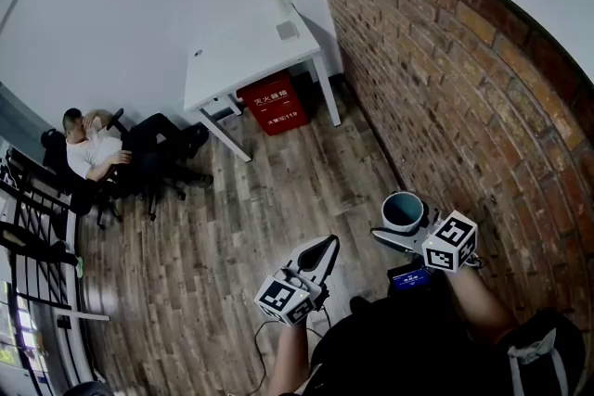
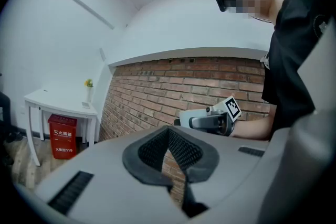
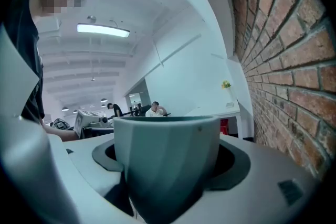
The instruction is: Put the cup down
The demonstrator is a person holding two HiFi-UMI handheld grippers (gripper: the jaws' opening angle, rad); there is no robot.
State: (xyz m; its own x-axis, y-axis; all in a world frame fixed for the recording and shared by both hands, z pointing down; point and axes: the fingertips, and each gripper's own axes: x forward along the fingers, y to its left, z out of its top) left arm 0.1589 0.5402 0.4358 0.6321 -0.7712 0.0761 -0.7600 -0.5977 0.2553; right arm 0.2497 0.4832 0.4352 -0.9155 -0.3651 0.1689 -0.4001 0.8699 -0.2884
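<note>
Blue-grey cup (image 3: 167,165) is clamped upright between the jaws of the right gripper (image 1: 405,227). One dark pad bears on each side of the cup wall, and the open rim faces up. In the head view the cup (image 1: 402,210) projects just ahead of this gripper's marker cube (image 1: 451,242). It is held in the air over the wooden floor (image 1: 278,199) and rests on no surface.

The left gripper (image 1: 324,249) is beside the right gripper, on its left and apart from it. Its jaws are pressed together at the tips, with nothing between them. In its own view the ribbed pads (image 2: 181,148) meet at a point.

The brick wall (image 1: 445,79) runs close along the right gripper's right side. Well ahead of both grippers, a white table (image 1: 241,51) stands in the corner against that wall. A red box (image 1: 274,102) sits under the table, and a vase (image 1: 281,1) with yellow flowers stands on its far end. A seated person (image 1: 97,153) is far to the left gripper's front left.
</note>
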